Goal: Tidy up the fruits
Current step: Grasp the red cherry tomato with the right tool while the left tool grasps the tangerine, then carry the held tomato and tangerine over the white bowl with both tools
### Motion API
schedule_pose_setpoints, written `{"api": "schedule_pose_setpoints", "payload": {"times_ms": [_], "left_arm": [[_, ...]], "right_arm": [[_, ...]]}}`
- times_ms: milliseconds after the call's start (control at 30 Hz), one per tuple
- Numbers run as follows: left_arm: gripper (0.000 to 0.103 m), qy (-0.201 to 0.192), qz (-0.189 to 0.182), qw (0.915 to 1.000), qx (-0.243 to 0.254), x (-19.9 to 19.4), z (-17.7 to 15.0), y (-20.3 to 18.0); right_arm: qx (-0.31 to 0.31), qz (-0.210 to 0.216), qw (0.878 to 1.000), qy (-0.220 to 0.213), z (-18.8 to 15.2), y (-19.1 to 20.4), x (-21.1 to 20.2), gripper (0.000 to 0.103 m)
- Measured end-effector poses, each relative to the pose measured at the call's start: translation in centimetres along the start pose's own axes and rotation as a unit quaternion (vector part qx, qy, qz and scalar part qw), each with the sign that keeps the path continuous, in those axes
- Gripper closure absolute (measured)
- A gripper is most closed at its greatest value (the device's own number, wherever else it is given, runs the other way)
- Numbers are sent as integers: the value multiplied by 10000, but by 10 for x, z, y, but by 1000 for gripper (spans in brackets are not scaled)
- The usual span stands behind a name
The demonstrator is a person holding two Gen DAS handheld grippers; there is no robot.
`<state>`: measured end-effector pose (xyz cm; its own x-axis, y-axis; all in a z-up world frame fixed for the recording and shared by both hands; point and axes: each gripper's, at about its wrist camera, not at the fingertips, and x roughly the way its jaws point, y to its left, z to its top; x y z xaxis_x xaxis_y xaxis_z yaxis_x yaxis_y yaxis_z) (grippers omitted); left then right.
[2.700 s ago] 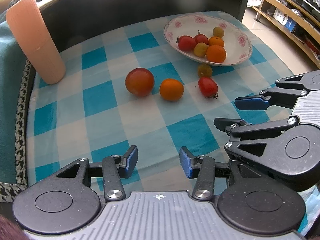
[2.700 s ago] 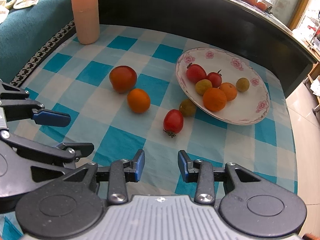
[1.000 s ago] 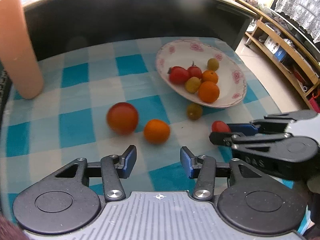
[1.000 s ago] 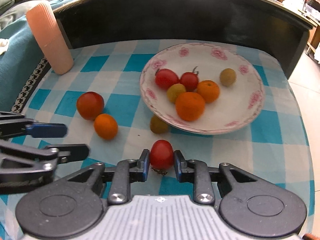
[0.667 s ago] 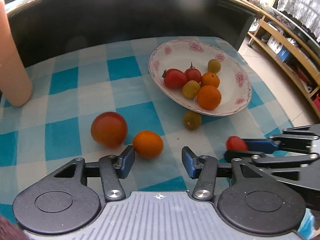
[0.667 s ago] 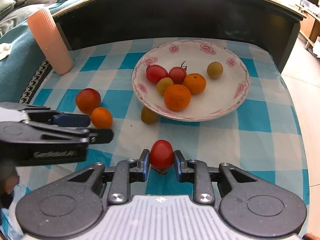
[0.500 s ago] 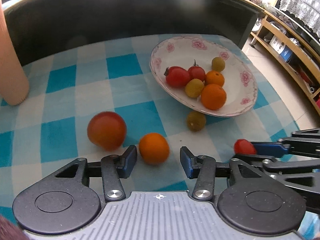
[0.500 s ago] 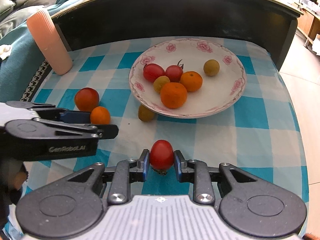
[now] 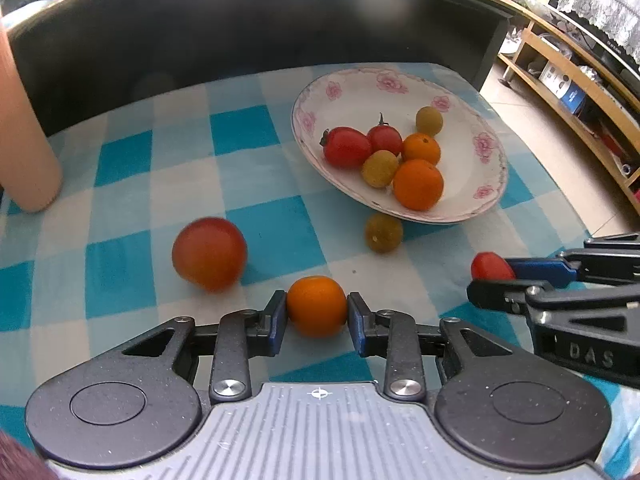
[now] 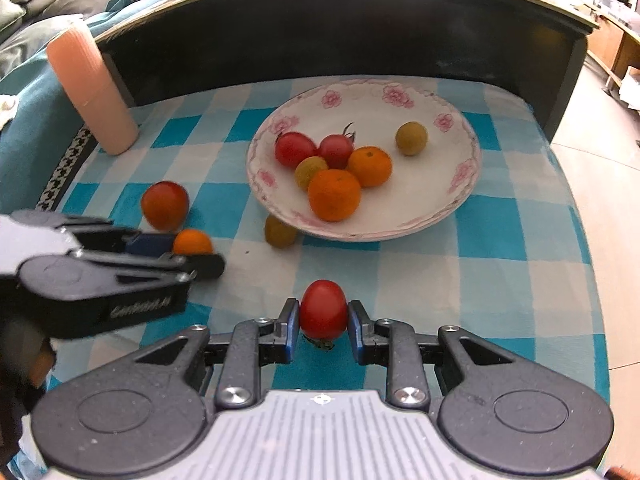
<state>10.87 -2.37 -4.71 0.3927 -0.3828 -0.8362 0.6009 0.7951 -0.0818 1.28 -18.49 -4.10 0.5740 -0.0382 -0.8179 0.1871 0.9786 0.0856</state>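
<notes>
A flowered white plate (image 9: 468, 120) (image 10: 460, 184) holds several tomatoes, oranges and small yellow-green fruits. My left gripper (image 9: 317, 312) is shut on a small orange (image 9: 316, 306), which also shows in the right wrist view (image 10: 192, 242). My right gripper (image 10: 323, 318) is shut on a red cherry tomato (image 10: 323, 314) and holds it in front of the plate; it also shows in the left wrist view (image 9: 490, 266). A large red-orange tomato (image 9: 209, 253) (image 10: 165, 205) and a small yellow-green fruit (image 9: 383, 232) (image 10: 280, 232) lie on the checked cloth.
A pink ribbed cup (image 9: 24, 148) (image 10: 94, 92) stands at the far left. A dark raised ledge (image 9: 260, 20) runs behind the blue-and-white checked cloth (image 9: 132, 208). Wooden shelves (image 9: 580, 76) stand off to the right, beyond the table edge.
My left gripper has moved forward and shut on the small orange. My right gripper keeps its hold on the cherry tomato and has come a little closer to the plate.
</notes>
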Motion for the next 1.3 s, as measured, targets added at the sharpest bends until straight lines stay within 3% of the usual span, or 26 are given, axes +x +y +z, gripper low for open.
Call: {"api": "schedule_pose_setpoints", "payload": {"times_ms": [367,800,1300], "left_arm": [[63,-53,-54,9999,107,-14,-1,-8],[63,-453,-160,9988,23,-26,30,-25],[63,-544,-254,9982,23,-13,54,-33]], "right_arm": [[15,-25,9999,-102,3,-3,-9,64],[217,-17,9986,-477,22,-8,-26,64],[443,-159,9971,-599,38,-22,-19,64]]}}
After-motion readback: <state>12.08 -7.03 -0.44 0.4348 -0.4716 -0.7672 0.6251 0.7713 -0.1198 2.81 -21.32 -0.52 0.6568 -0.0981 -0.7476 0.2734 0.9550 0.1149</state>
